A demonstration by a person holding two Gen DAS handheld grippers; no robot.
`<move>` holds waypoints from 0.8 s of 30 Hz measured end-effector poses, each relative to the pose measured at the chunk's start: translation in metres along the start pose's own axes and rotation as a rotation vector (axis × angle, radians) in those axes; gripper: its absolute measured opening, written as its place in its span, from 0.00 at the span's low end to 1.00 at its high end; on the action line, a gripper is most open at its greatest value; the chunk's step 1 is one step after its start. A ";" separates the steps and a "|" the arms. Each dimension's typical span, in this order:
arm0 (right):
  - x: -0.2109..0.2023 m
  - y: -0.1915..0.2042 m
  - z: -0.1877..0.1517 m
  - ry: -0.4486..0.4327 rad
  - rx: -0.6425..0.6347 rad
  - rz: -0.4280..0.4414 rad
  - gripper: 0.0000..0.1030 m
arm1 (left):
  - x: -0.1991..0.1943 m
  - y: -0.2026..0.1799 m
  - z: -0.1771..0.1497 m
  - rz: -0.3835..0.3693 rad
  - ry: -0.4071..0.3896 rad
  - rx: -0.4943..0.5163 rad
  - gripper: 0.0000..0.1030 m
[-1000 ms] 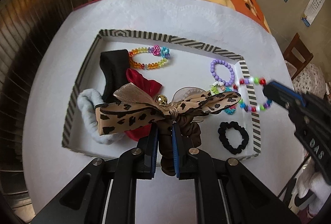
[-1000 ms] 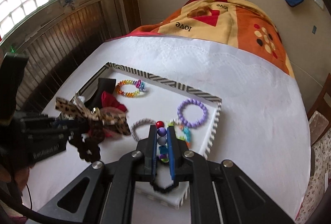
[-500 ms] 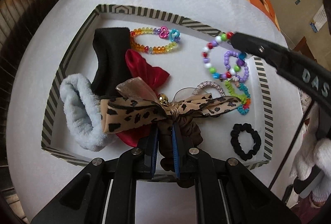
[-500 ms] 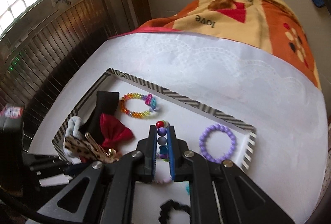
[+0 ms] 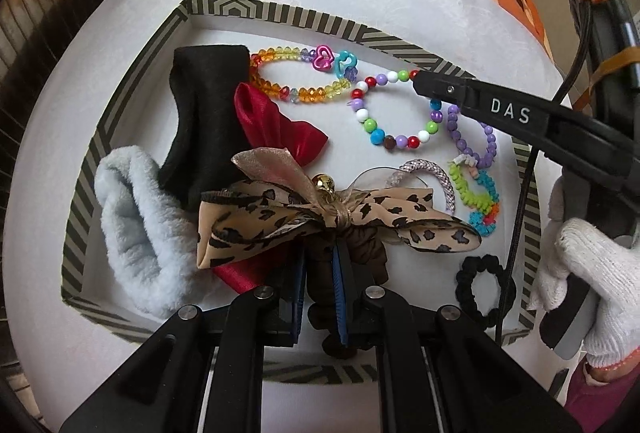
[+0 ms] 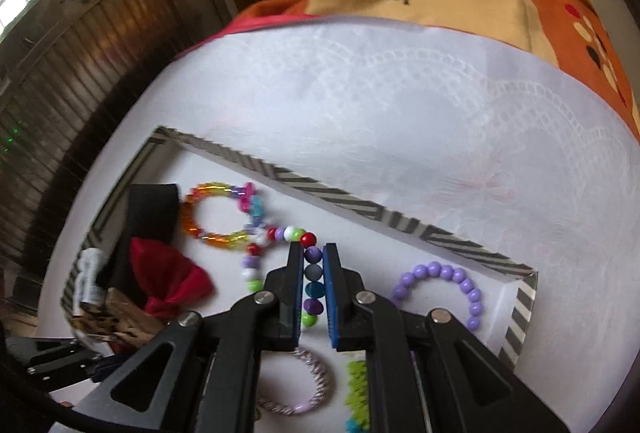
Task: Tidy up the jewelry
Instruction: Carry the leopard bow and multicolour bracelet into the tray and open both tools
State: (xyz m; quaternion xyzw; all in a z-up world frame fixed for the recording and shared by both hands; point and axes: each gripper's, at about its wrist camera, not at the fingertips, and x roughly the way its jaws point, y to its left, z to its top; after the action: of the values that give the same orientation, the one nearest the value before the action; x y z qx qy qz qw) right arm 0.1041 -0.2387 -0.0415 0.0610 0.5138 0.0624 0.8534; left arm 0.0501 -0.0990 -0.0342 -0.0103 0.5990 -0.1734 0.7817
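A striped-rim white tray (image 5: pixel 256 11) holds jewelry and hair ties. My left gripper (image 5: pixel 320 265) is shut on a brown scrunchie with a leopard-print bow (image 5: pixel 320 221), held over the tray's near side. My right gripper (image 6: pixel 312 273) is shut on a multicolour bead bracelet (image 6: pixel 313 275), which also shows in the left wrist view (image 5: pixel 384 137), hanging low over the tray's far middle beside a rainbow crystal bracelet (image 5: pixel 296 77). A purple bead bracelet (image 6: pixel 460 281) lies at the tray's right.
In the tray: a black cloth band (image 5: pixel 208 105), a red bow (image 5: pixel 276 129), a pale blue fluffy scrunchie (image 5: pixel 132 229), a lilac spiral tie (image 5: pixel 436 177), a green-blue coil bracelet (image 5: pixel 480 201), a black scrunchie (image 5: pixel 480 285). White cloth (image 6: pixel 400 105) covers the table.
My right gripper has carried the multicolour bracelet from the tray's right edge to its far middle and lower. My left gripper has moved closer over the tray, still holding the bow scrunchie.
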 end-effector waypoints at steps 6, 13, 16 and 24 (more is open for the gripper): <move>0.003 -0.004 0.002 0.000 0.004 -0.009 0.11 | 0.004 -0.006 0.009 0.014 -0.006 0.008 0.00; -0.015 -0.002 -0.007 -0.015 0.016 0.003 0.30 | 0.002 -0.006 0.014 0.016 -0.004 0.000 0.10; -0.031 -0.004 -0.015 -0.033 0.028 -0.009 0.40 | -0.006 -0.003 0.010 0.023 -0.012 0.000 0.14; -0.079 -0.002 -0.047 -0.083 0.047 -0.036 0.50 | -0.032 -0.006 0.001 0.068 -0.068 0.004 0.15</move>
State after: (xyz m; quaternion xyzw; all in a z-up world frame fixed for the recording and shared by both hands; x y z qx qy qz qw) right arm 0.0261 -0.2523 0.0046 0.0743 0.4804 0.0327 0.8733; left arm 0.0421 -0.0954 -0.0024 0.0057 0.5718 -0.1473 0.8071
